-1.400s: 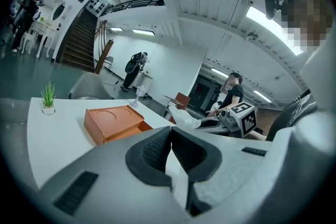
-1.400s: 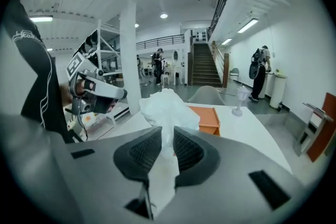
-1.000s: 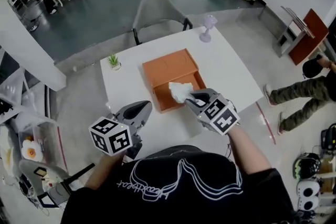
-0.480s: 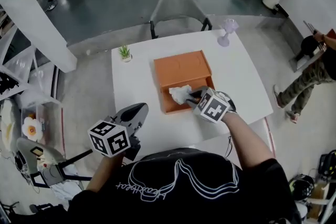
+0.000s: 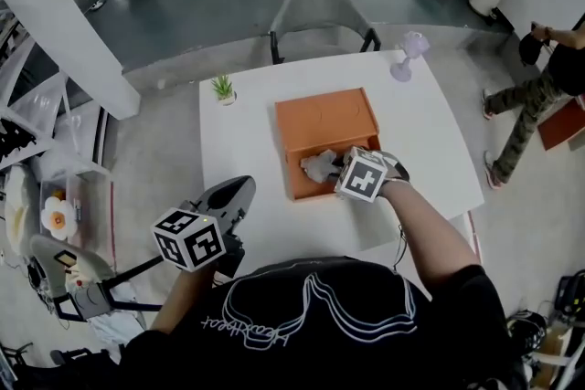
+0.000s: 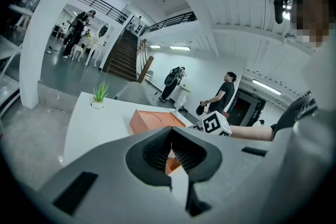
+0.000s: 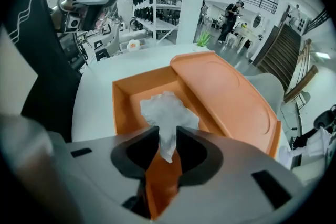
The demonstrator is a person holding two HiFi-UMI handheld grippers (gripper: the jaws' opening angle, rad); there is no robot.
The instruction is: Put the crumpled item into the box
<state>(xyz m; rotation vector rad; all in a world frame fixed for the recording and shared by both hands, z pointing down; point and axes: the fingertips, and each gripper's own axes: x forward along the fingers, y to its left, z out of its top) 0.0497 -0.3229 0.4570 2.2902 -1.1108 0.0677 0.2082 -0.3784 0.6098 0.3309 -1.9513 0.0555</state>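
An orange box [image 5: 324, 116] lies on the white table [image 5: 239, 146], its lid slid back and the near compartment [image 7: 126, 94] uncovered. The crumpled white tissue [image 5: 318, 165] rests in that compartment. In the right gripper view the tissue [image 7: 165, 113] has a thin tail between my right gripper's [image 7: 167, 136] jaws, which are opening over the box's near wall. My right gripper [image 5: 336, 167] sits at the box's front right corner. My left gripper [image 5: 239, 189] hovers off the table's near left corner, shut and holding nothing; its view shows the box [image 6: 152, 120] beyond its tips [image 6: 171, 139].
A small potted plant [image 5: 223, 89] stands at the table's far left, a purple goblet-shaped thing [image 5: 409, 53] at the far right corner. A grey chair [image 5: 320, 9] is behind the table. A person [image 5: 539, 87] walks on the floor to the right.
My right gripper has come down with the tissue from above the box into its near compartment. Its jaws stand wider apart now. The left gripper has barely moved.
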